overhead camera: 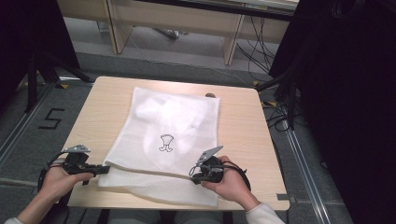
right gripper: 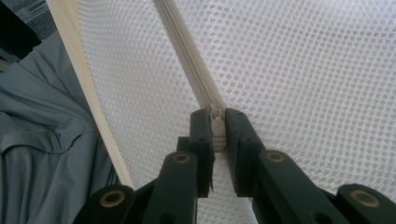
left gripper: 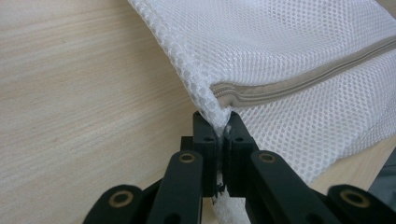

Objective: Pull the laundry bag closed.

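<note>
A white mesh laundry bag (overhead camera: 168, 135) lies flat on the wooden table (overhead camera: 243, 126), with a white garment bearing a small black print (overhead camera: 166, 143) inside. My left gripper (overhead camera: 103, 169) is at the bag's near left corner, shut on the mesh corner (left gripper: 219, 119) beside the zipper's end (left gripper: 299, 84). My right gripper (overhead camera: 195, 175) is at the bag's near edge toward the right, shut on the zipper pull (right gripper: 217, 130), with the closed zipper line (right gripper: 187, 56) running away from it.
The bag's near edge hangs slightly past the table's front edge (overhead camera: 177, 205). Bare wood lies left and right of the bag. A small dark object (overhead camera: 210, 95) sits by the bag's far right corner. Desks and cables stand beyond the table.
</note>
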A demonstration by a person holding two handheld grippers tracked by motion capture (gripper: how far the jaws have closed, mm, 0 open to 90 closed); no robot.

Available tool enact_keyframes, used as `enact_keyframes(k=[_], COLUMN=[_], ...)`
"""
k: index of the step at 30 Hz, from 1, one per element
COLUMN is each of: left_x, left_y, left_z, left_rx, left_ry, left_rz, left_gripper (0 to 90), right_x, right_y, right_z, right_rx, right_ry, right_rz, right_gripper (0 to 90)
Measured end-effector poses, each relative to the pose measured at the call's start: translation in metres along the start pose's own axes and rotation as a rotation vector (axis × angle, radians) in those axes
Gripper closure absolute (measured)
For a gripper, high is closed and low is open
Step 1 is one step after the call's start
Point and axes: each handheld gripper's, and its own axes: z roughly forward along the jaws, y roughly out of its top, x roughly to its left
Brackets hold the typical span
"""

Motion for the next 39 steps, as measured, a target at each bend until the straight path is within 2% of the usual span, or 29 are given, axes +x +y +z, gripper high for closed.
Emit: enact_keyframes(k=[2, 3, 6, 7, 12, 14, 15, 16, 30, 31, 39], left_x=[0.0, 0.001, 0.0, 0.0, 0.001, 0.0, 0.0, 0.001, 0.001, 0.001, 0.001], left_y=[0.0, 0.001, 0.0, 0.001, 0.001, 0.0, 0.0, 0.001, 0.0, 0.0, 0.0], left_z=[0.0, -0.001, 0.0, -0.001, -0.001, -0.001, -0.001, -0.001, -0.001, -0.001, -0.001], left_rx=[0.005, 0.023, 0.004, 0.019, 0.025, 0.011, 0.014, 0.017, 0.022, 0.021, 0.021], left_ry=[-0.001, -0.004, 0.0, 0.002, -0.003, 0.006, 0.005, -0.001, -0.001, -0.001, 0.0], left_rz=[0.001, 0.002, 0.001, 0.002, 0.005, 0.0, -0.002, -0.002, 0.001, 0.001, -0.001], left_gripper=[85.6, 85.6, 85.6, 85.6, 85.6, 85.6, 85.6, 85.6, 85.6, 85.6, 85.6], right_x=[0.0, -0.001, -0.001, -0.002, -0.002, -0.002, -0.002, -0.003, -0.005, -0.006, -0.007], right_y=[-0.001, -0.002, -0.003, -0.004, -0.005, -0.005, -0.006, -0.006, -0.01, -0.01, -0.014], right_z=[-0.001, -0.001, -0.002, -0.001, -0.003, -0.002, -0.003, -0.003, -0.006, -0.005, -0.008], right_rx=[0.002, 0.005, 0.013, 0.003, 0.008, 0.012, 0.021, 0.016, 0.014, 0.013, 0.019], right_ry=[-0.001, 0.005, -0.002, 0.002, 0.005, -0.003, -0.001, -0.004, 0.001, 0.0, -0.008], right_rz=[0.005, 0.0, 0.002, -0.001, 0.001, -0.004, 0.01, -0.002, 0.011, 0.001, 0.017], right_gripper=[82.6, 82.6, 82.6, 82.6, 82.6, 82.6, 82.6, 82.6, 82.6, 82.6, 82.6])
